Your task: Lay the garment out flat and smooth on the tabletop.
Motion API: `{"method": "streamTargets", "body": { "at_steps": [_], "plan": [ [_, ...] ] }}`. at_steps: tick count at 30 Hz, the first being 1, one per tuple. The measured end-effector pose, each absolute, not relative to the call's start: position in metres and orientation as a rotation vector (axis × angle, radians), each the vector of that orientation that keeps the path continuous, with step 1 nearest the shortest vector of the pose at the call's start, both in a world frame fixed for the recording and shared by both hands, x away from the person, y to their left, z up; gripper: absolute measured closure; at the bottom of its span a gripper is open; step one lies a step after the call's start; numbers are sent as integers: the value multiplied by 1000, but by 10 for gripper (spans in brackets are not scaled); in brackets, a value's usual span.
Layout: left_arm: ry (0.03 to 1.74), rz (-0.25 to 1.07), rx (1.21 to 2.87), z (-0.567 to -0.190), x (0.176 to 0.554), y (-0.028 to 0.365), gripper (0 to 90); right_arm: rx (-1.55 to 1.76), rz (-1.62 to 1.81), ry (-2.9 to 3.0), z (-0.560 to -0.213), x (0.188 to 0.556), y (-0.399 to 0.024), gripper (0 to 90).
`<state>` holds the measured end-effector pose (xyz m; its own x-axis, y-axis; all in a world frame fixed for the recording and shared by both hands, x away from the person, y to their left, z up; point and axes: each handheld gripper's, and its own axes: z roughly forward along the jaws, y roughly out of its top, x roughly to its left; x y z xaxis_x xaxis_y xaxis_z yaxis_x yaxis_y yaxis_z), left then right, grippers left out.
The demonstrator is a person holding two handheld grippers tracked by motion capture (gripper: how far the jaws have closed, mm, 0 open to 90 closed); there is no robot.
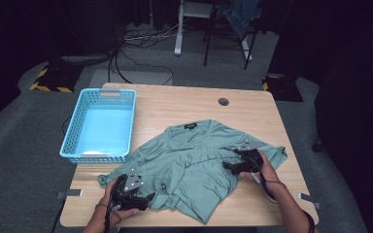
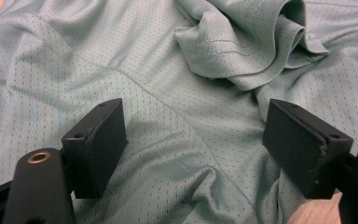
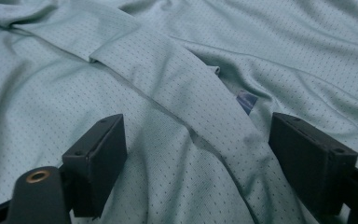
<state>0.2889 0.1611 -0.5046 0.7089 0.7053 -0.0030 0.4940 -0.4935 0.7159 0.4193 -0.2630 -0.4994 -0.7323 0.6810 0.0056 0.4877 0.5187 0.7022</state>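
A green mesh T-shirt [image 1: 194, 162] lies rumpled on the wooden table [image 1: 175, 99], collar toward the far side. My left gripper [image 1: 148, 198] rests at the shirt's near left part, jaws wide open over the fabric [image 2: 168, 121], beside a bunched fold [image 2: 247, 46]. My right gripper [image 1: 229, 166] sits on the shirt's right side near the sleeve, open too, with a folded hem strip [image 3: 186, 93] running between its jaws. A small dark label [image 3: 247, 100] peeks from under that strip.
A light blue plastic basket [image 1: 99, 125] stands at the table's left, next to the shirt's left sleeve. A round cable hole [image 1: 223, 102] sits near the far edge. Cables and chair legs lie on the floor behind the table.
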Motion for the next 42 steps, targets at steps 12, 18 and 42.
{"method": "streamTargets", "body": {
  "at_steps": [12, 18, 42],
  "plan": [
    [889, 373, 2204, -504, 297, 142, 207, 980, 989, 2527, -496, 401, -293, 197],
    [834, 346, 2222, -504, 308, 127, 200, 1026, 974, 2498, -496, 386, -315, 197],
    [690, 265, 2245, -484, 322, 72, 205, 946, 1036, 2442, -480, 343, -322, 217]
  ]
}}
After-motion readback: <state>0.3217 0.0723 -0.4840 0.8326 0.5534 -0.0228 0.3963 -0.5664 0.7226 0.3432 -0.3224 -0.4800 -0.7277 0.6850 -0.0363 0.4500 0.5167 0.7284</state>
